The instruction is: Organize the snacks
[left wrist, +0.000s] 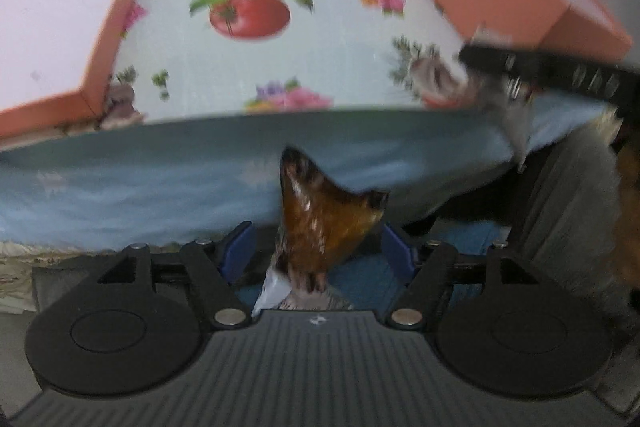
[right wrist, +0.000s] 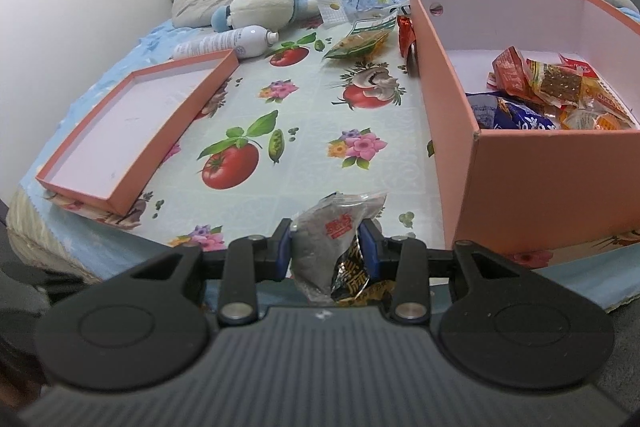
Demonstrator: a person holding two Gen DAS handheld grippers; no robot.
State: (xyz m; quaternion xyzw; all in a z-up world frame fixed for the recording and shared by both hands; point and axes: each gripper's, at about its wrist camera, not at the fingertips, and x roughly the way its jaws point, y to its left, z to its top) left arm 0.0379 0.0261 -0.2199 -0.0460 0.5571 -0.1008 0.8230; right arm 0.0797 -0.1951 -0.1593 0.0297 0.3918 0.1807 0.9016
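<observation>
Right gripper (right wrist: 326, 251) grips a packet (right wrist: 332, 247) over the fruit-print cloth (right wrist: 304, 147).

pink box (right wrist: 532, 183) stands open on the flowered cloth, a heap of wrapped snacks (right wrist: 560, 95) inside. its shallow lid (right wrist: 136, 131) lies upturned well apart. two packets (right wrist: 360, 45) lie loose beyond the box.

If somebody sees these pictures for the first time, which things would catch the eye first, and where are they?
The tall pink box on the right, with bright snack packets piled in its near end, stands out first. Its shallow lid lies upturned on the left of the tomato-print cloth. Up close, the right gripper pinches a grey snack packet.
</observation>
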